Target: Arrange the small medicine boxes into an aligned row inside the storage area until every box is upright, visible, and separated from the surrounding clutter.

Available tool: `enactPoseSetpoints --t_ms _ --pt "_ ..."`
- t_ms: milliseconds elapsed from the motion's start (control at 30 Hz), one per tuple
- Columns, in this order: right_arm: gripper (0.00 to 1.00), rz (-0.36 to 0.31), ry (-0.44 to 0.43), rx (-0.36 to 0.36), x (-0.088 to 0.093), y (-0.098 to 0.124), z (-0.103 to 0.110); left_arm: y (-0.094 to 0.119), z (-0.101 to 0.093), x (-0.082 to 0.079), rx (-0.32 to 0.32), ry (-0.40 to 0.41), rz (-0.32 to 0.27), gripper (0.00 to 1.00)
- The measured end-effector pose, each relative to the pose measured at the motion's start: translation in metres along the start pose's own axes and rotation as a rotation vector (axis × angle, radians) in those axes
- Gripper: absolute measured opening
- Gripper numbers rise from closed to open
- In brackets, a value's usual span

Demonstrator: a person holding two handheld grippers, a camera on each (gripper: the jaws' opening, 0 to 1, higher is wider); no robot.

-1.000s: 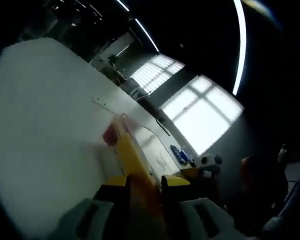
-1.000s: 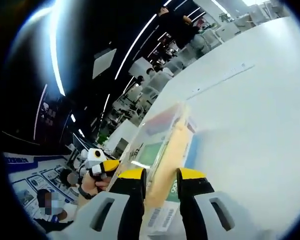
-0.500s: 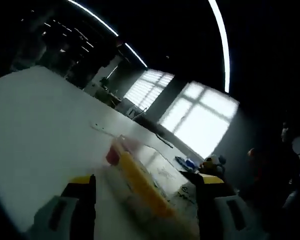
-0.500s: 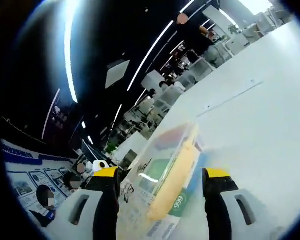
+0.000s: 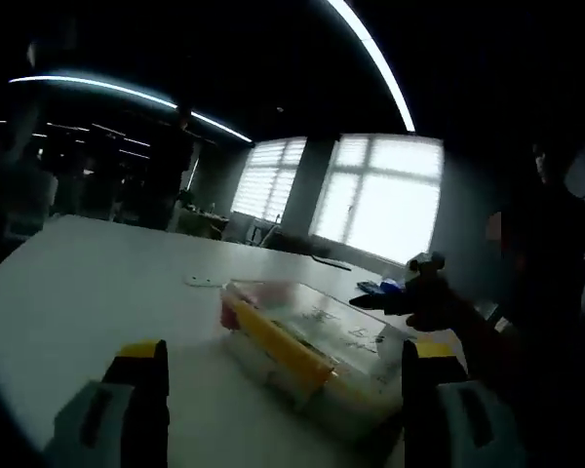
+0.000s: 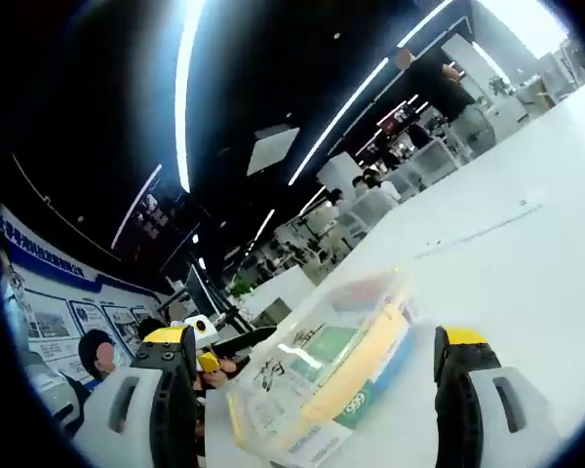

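A white table (image 5: 97,292) in a dim office holds the box (image 5: 307,341). Both grippers (image 5: 283,366) (image 6: 317,375), clamped earlier, now gape empty.

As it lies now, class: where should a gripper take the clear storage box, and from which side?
Grip the clear storage box across its narrow width at the near end, coming from the right gripper side: it lies flat, long axis between open jaws.
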State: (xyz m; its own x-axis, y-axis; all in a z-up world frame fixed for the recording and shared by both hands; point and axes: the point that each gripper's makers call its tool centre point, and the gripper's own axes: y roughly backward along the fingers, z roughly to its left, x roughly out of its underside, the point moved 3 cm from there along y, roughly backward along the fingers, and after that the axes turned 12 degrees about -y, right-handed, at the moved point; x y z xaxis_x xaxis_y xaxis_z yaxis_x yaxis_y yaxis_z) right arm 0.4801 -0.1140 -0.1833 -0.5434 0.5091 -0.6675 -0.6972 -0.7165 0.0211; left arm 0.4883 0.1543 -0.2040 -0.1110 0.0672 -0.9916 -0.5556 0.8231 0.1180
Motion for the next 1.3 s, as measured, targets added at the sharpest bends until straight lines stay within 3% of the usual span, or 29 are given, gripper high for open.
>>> enactPoseSetpoints --t_ms 200,400,567,667,767,900,1000,1200,1233,1267,1300 --pt "1.0 0.01 0.078 0.017 -0.002 0.007 0.009 0.009 -0.02 0.002 0.013 -0.041 -0.004 1.0" --pt "0.97 0.02 0.131 0.022 -0.013 0.001 -0.004 0.011 -0.043 0.007 0.021 -0.114 0.013 1.0" --pt "0.9 -0.011 0.106 -0.016 -0.028 -0.011 -0.017 0.011 -0.051 0.013 0.004 -0.17 0.031 0.99" --pt "0.82 -0.041 0.071 -0.041 -0.039 -0.023 -0.023 0.01 -0.054 0.018 0.007 -0.157 0.024 0.99" --pt "0.84 -0.043 0.066 -0.028 -0.042 -0.037 -0.025 0.008 -0.058 0.023 0.008 -0.144 0.025 0.95" --pt "0.79 -0.014 0.047 -0.006 -0.046 -0.063 -0.032 0.003 -0.063 0.029 0.022 -0.111 0.028 0.9" --pt "0.82 0.012 0.001 -0.034 -0.043 -0.08 -0.033 0.0 -0.069 0.031 0.028 -0.106 0.033 0.86" --pt "0.75 0.126 -0.068 0.0 -0.034 -0.102 -0.049 -0.004 -0.081 0.032 0.033 -0.174 0.036 0.75" --pt "0.72 0.171 -0.086 0.003 -0.028 -0.103 -0.052 -0.005 -0.082 0.033 0.033 -0.177 0.037 0.74" --pt "0.69 0.19 -0.085 0.003 -0.026 -0.103 -0.054 -0.005 -0.082 0.034 0.038 -0.176 0.038 0.71" --pt "0.65 0.203 -0.082 0.002 -0.024 -0.104 -0.056 -0.007 -0.085 0.034 0.054 -0.124 0.024 0.7"
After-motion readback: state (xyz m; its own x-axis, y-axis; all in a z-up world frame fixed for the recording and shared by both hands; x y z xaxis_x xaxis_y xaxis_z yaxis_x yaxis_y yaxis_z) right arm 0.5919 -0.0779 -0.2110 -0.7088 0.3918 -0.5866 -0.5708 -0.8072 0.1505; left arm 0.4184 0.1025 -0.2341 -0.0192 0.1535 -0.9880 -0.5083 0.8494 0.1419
